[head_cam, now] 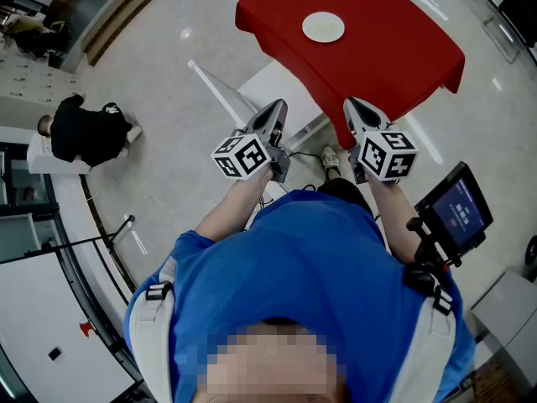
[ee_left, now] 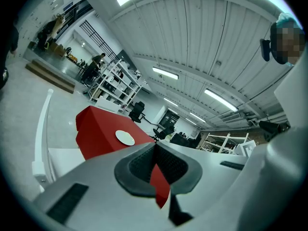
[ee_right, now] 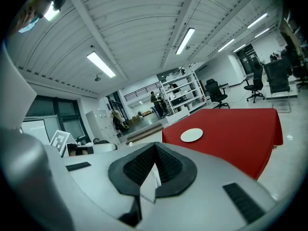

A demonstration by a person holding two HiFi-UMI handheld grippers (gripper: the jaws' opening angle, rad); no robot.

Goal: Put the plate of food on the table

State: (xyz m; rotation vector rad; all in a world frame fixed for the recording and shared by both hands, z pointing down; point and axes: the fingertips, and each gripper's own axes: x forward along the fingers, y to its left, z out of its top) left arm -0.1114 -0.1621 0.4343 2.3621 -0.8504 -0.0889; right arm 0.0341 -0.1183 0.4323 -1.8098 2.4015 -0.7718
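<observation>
While L tool (head_cam: 277, 107) & R tool (head_cam: 354, 106) hover jaws closed, white plate (head_cam: 323, 27) sits on red table (head_cam: 394, 53).

Cloth-covered table (head_cam: 403, 49) is red; round plate (head_cam: 323, 27) is white; marker cubes (head_cam: 242, 156) bear black-and-white square patterns; fabric shirt (head_cam: 310, 284) is blue.

Here are 1 plate (head_cam: 323, 27), 1 red table (head_cam: 394, 53), 1 screen (head_cam: 460, 211), 1 left gripper (head_cam: 276, 107) and 1 right gripper (head_cam: 352, 105).

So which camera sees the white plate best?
Head view: it looks down on the whole round white plate on the red-covered table. Both gripper views see it from the side, as a thin oval.
</observation>
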